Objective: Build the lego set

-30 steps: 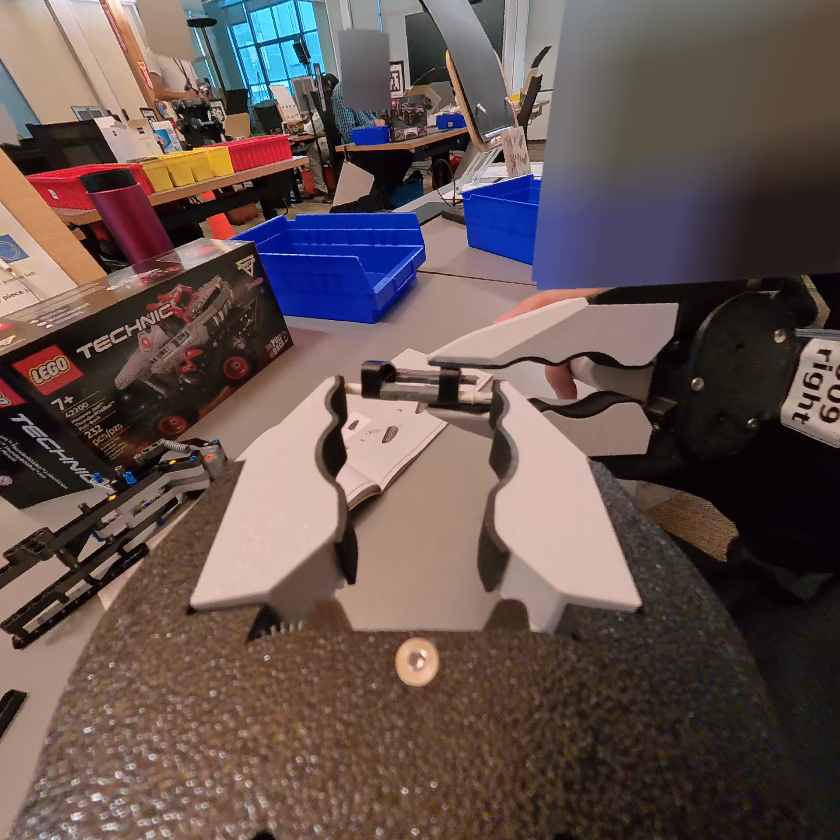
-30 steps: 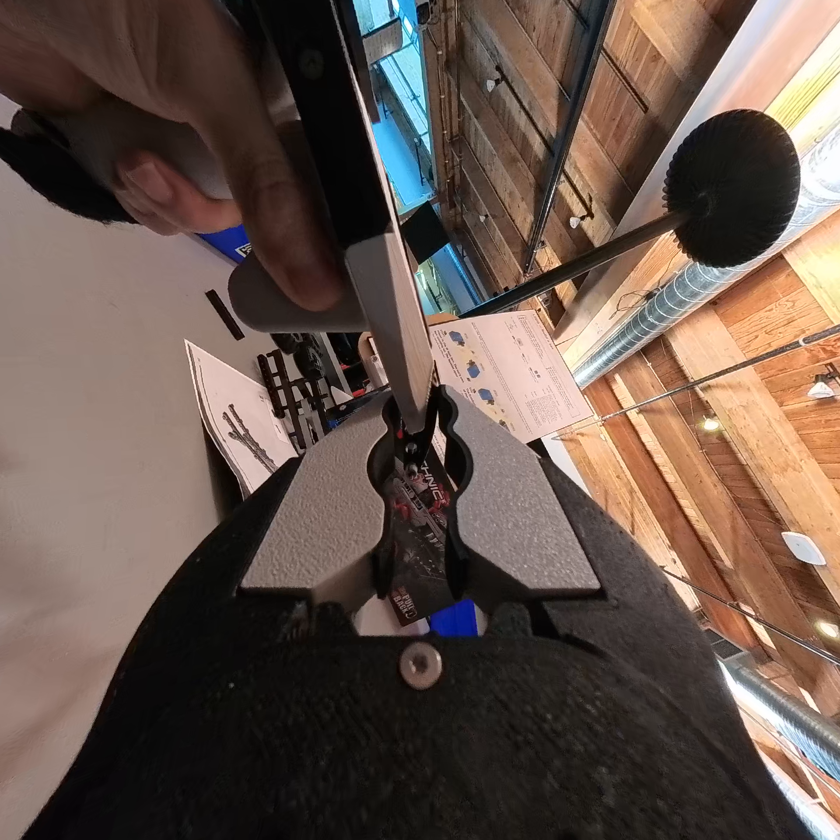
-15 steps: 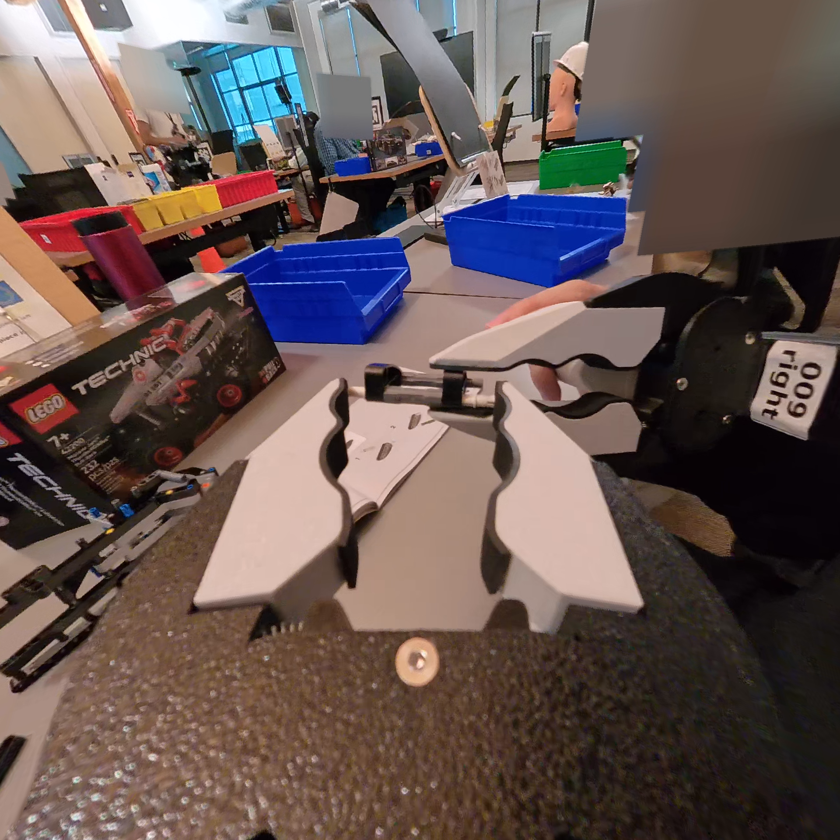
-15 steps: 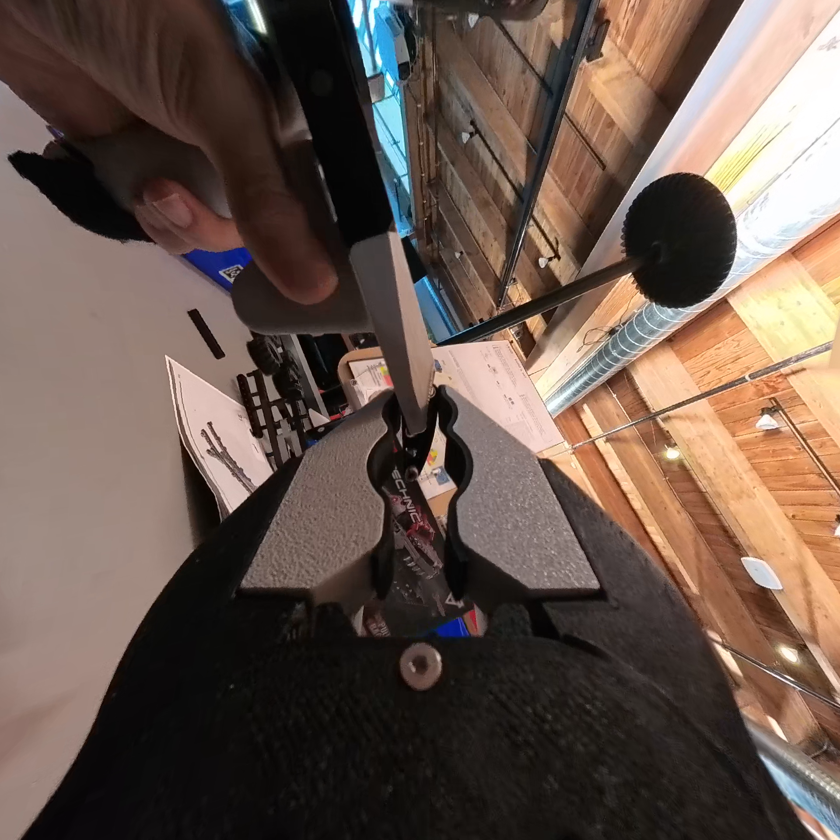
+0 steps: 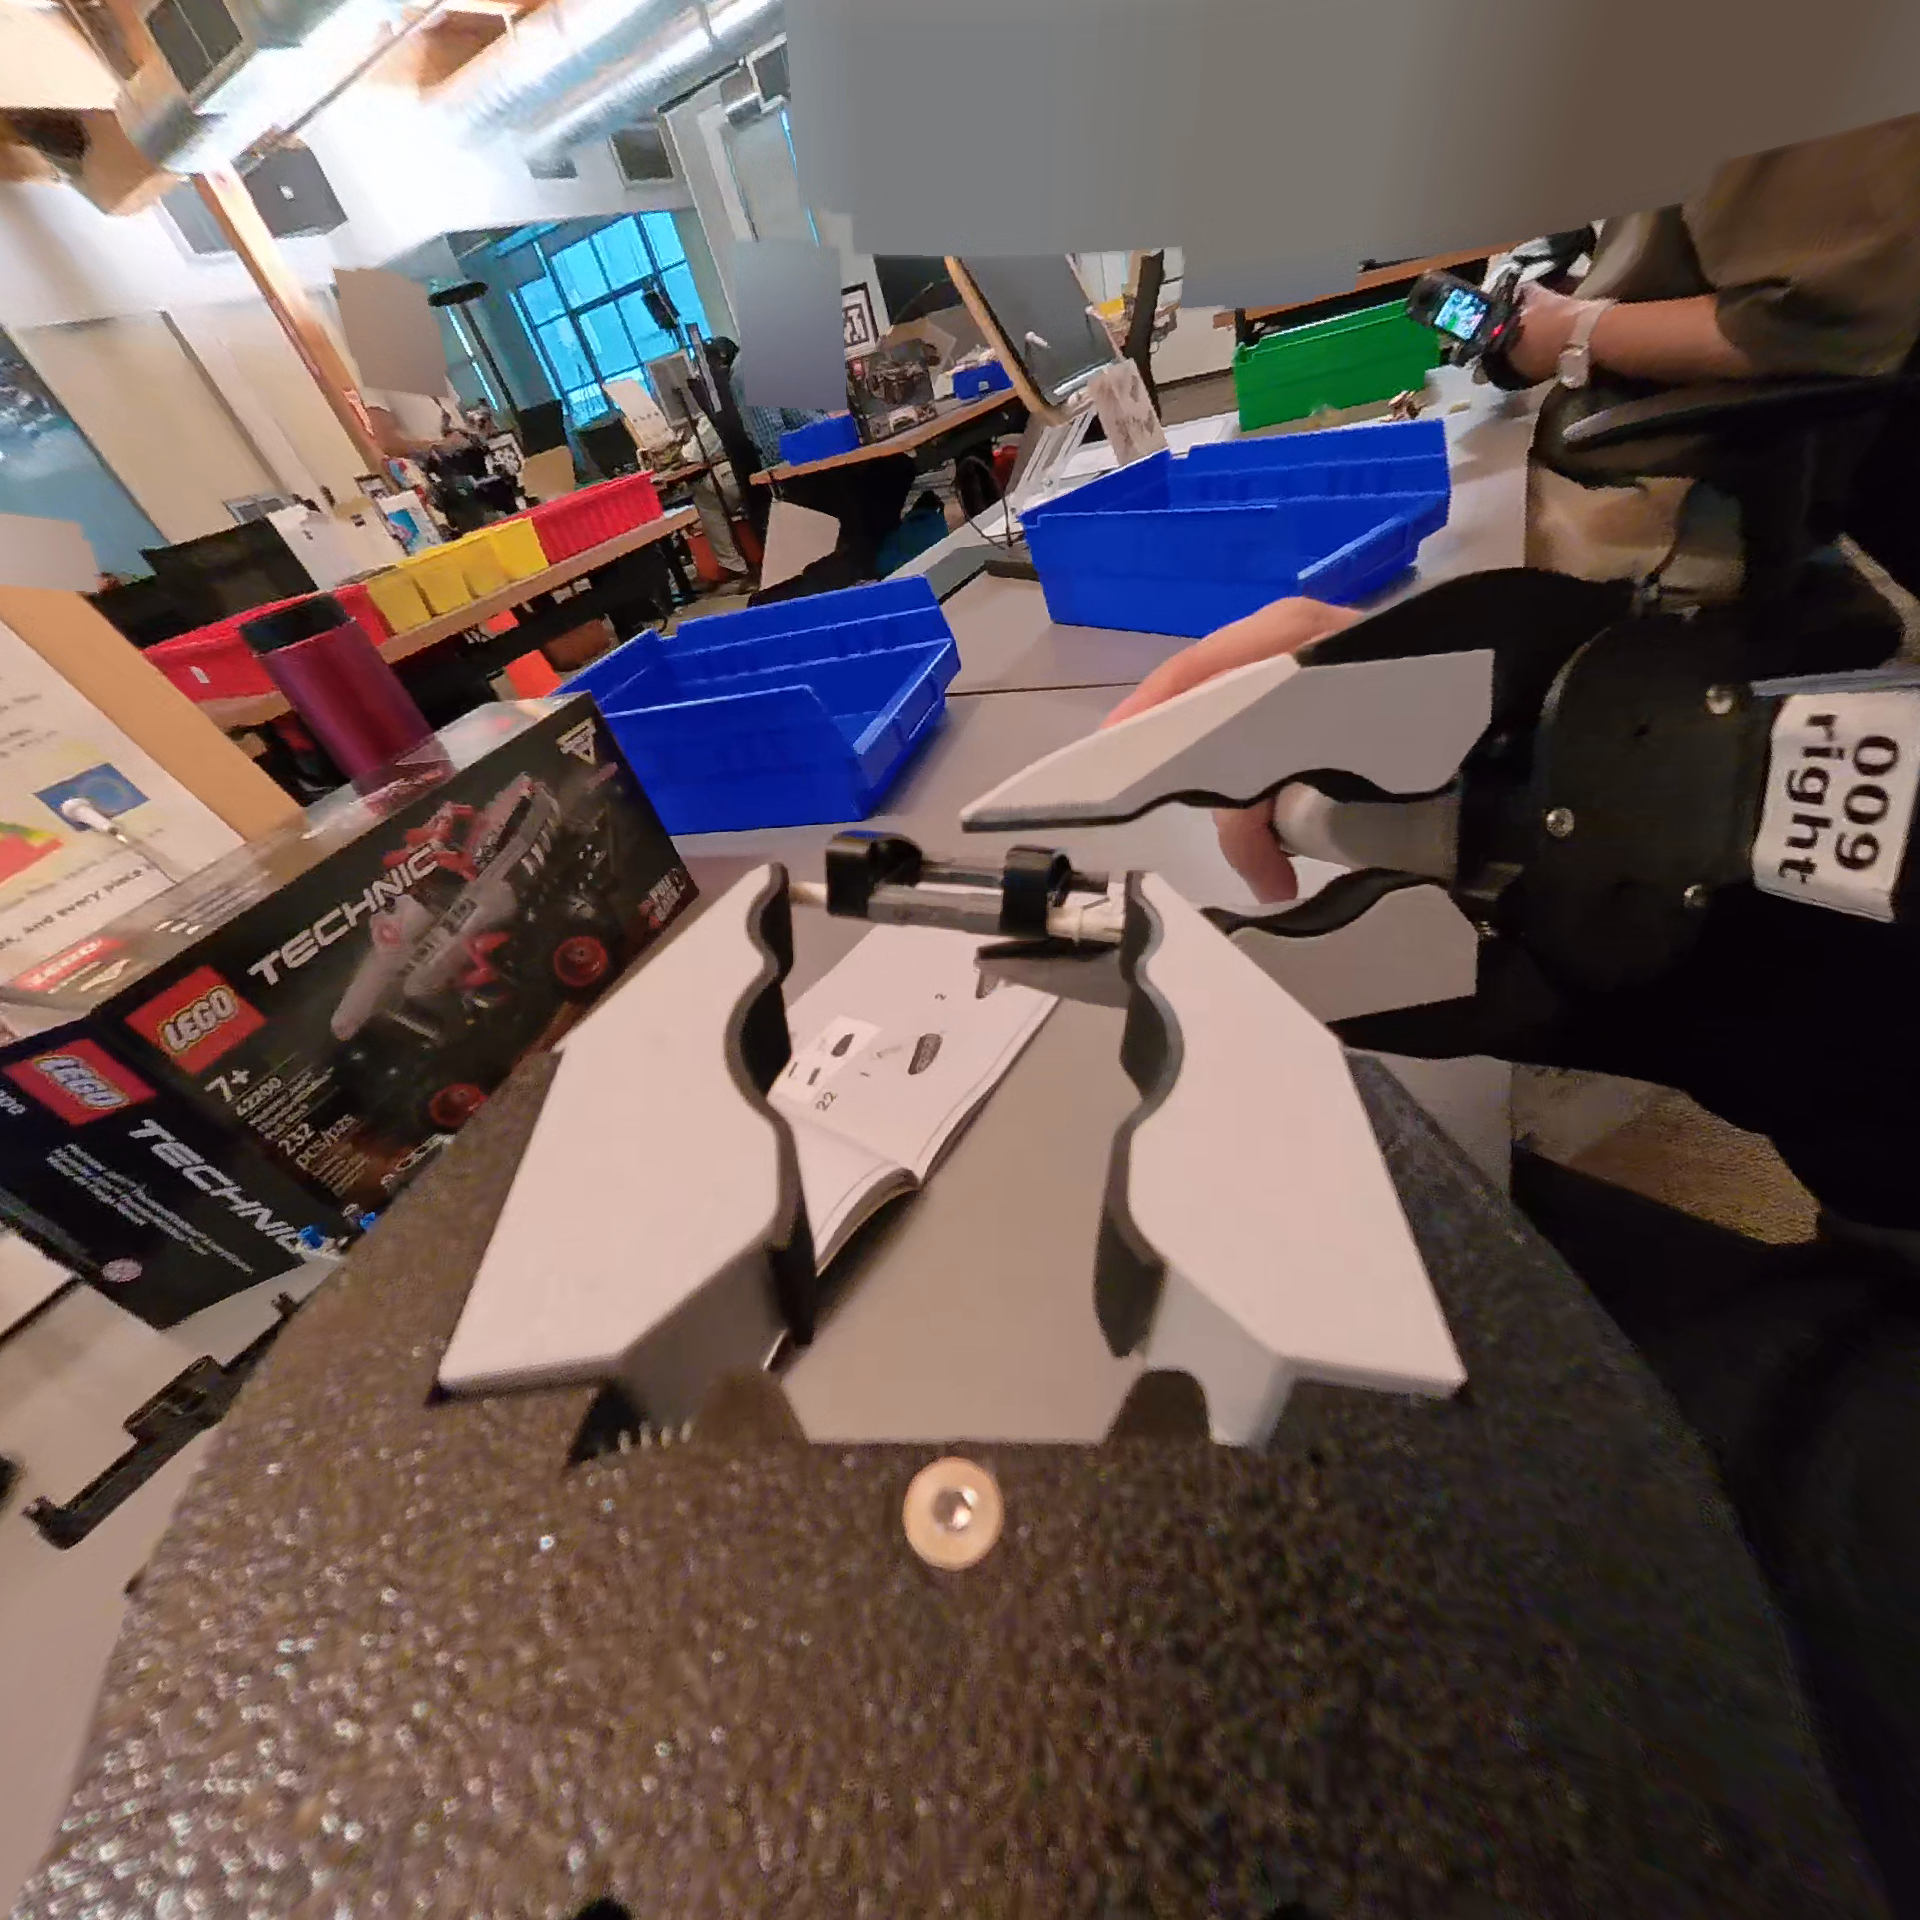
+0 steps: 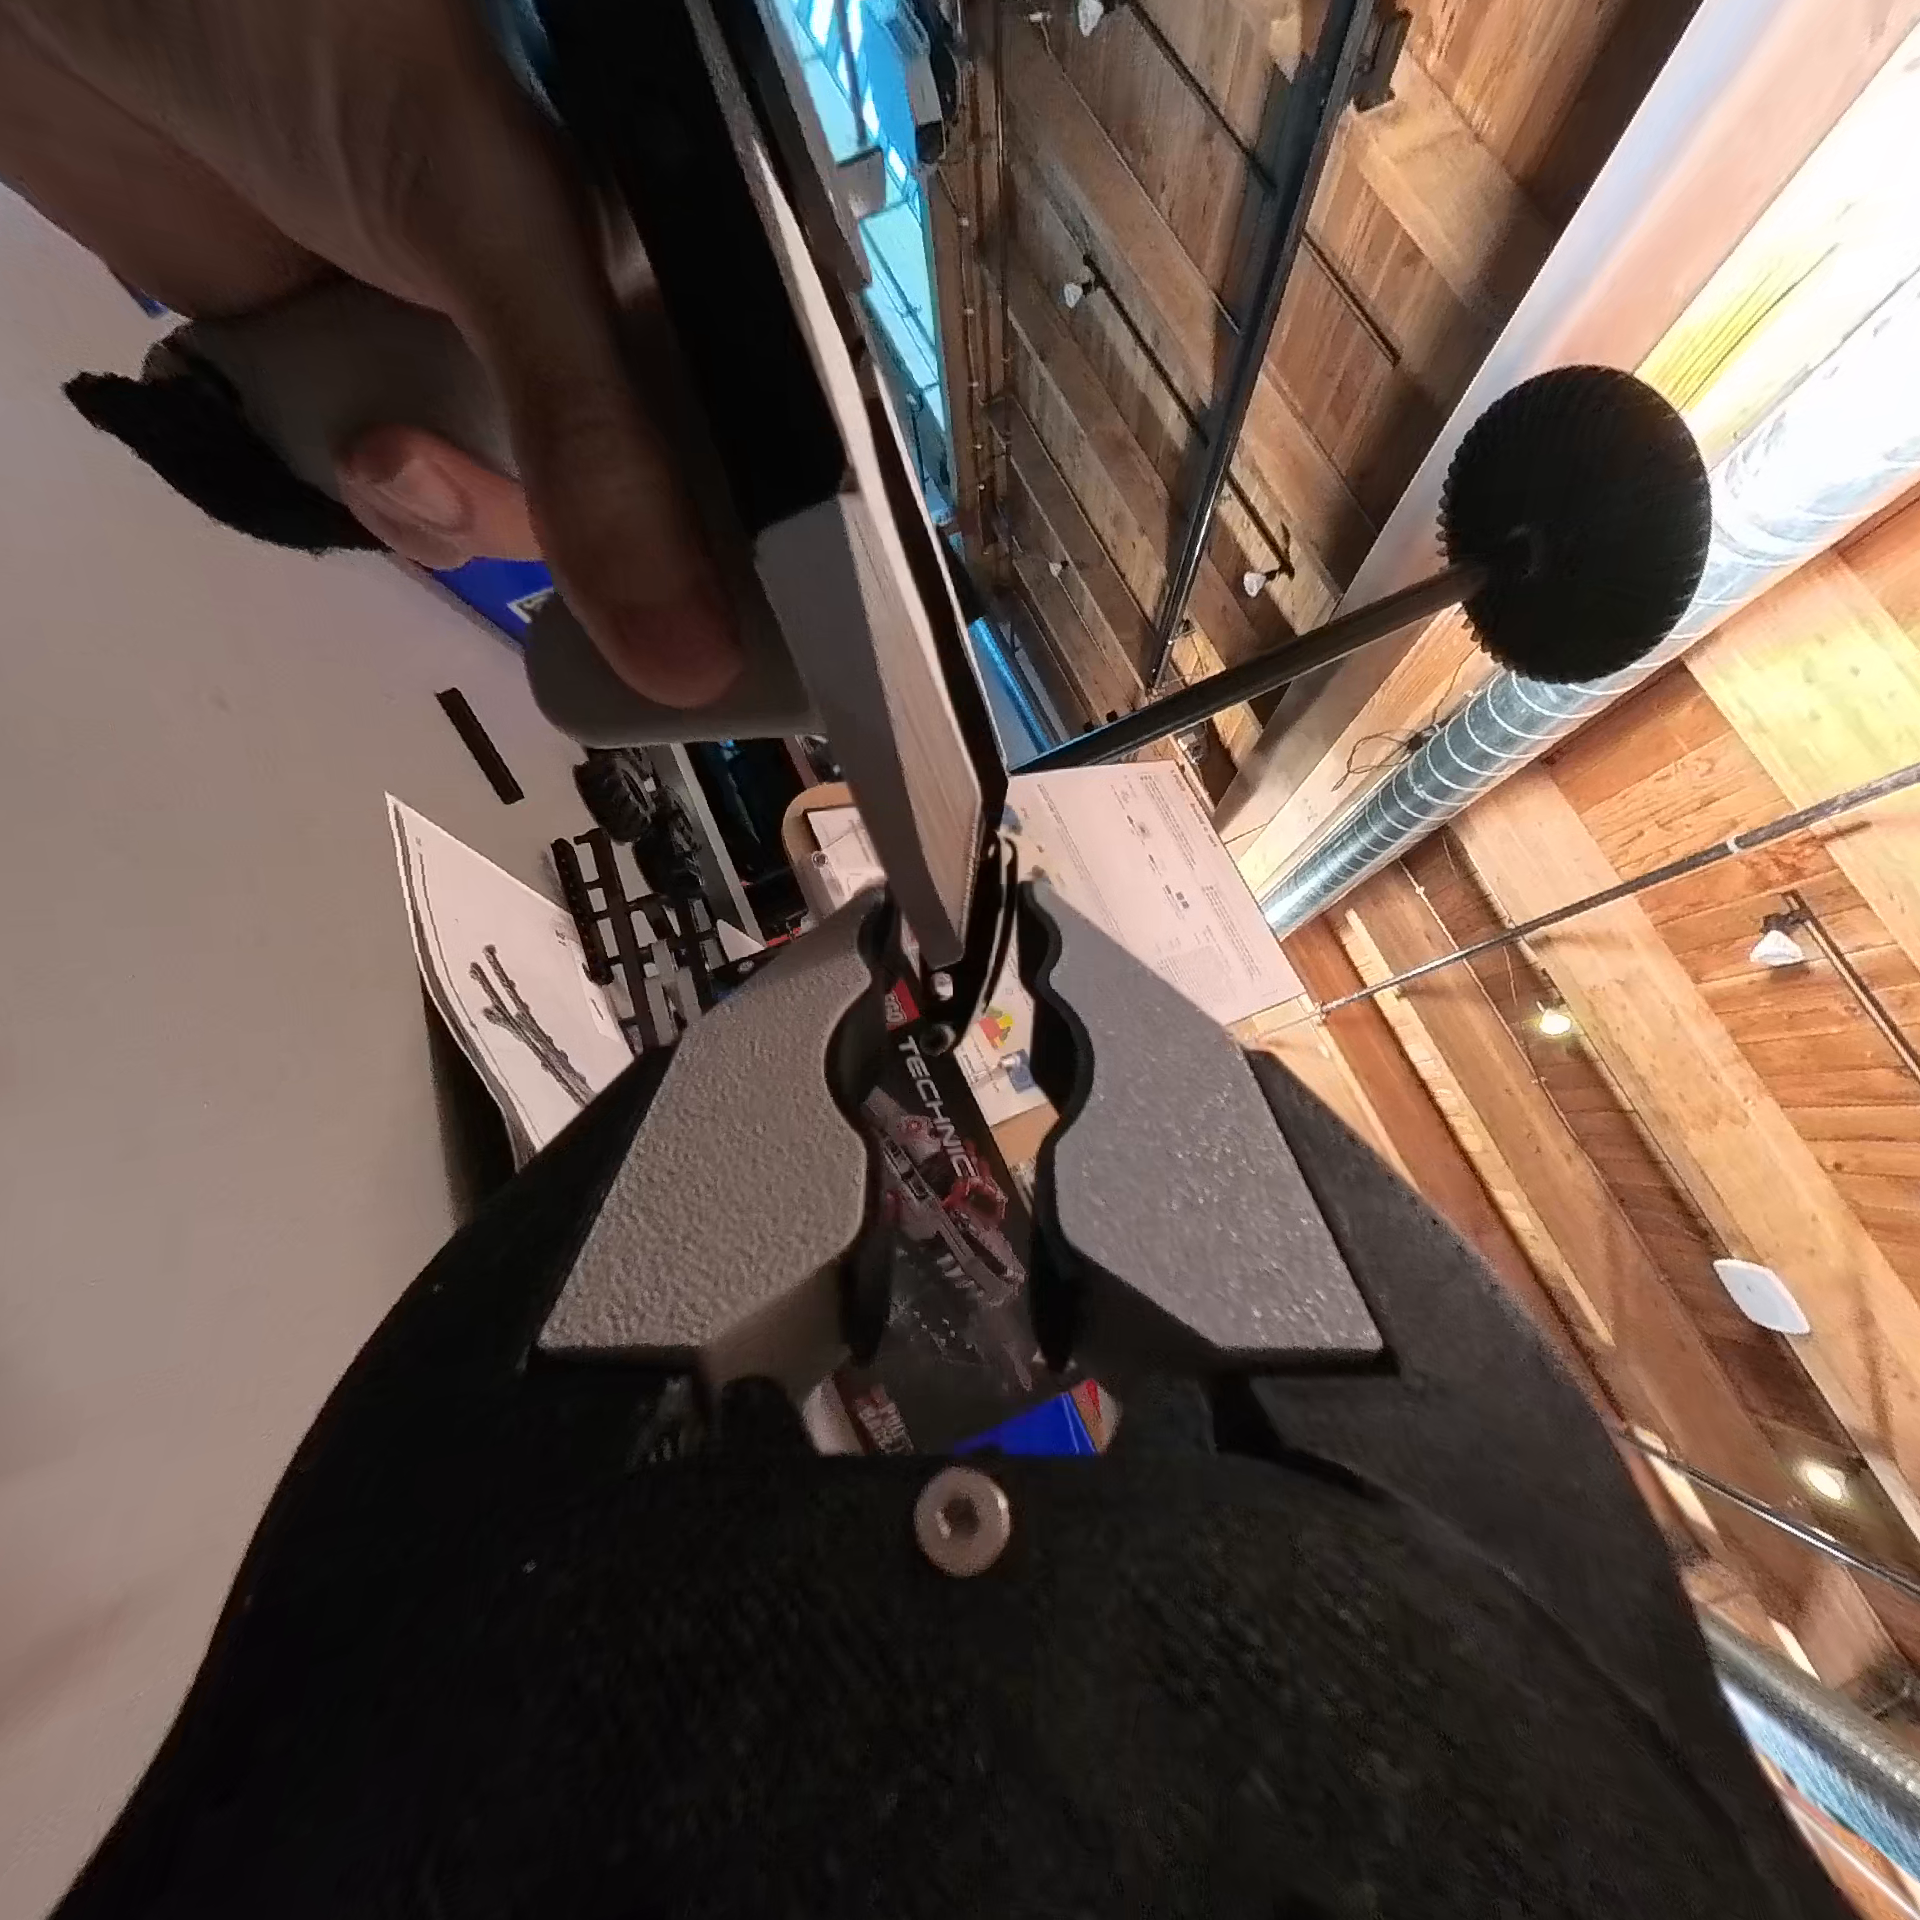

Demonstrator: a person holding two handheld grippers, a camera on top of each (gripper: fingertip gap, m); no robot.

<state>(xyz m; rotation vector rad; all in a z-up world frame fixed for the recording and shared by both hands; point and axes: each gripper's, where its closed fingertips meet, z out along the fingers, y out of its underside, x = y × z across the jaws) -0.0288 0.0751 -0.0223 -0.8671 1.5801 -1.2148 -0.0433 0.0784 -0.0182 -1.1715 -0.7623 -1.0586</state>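
While the left hand-held gripper (image 5: 951, 914) stands wide open in the left wrist view, a small Lego piece (image 5: 961, 891), a grey axle with two black connectors and a white tip, spans the gap at its fingertips. Whether it touches them I cannot tell. The right hand-held gripper (image 5: 977, 894) comes in sideways from the right and seems to pinch the piece at its white end, though the contact is partly hidden. Below lies the open instruction booklet (image 5: 914, 1070) on the grey bench (image 5: 1039, 717), with the Lego box (image 5: 343, 997) to the left and two blue bins (image 5: 790, 707) well behind.

Seen from the right wrist view, the right hand-held gripper (image 6: 951, 971) has its jaws drawn close on something thin and dark, edge-on and hard to read, with one left finger (image 6: 904, 727) crossing just above.

My judgement: the piece is light, stiff and smooth, likely to twist or pop loose, so it is best held on the black connectors. Both tools crowd one spot in mid-air; open bench lies beneath.
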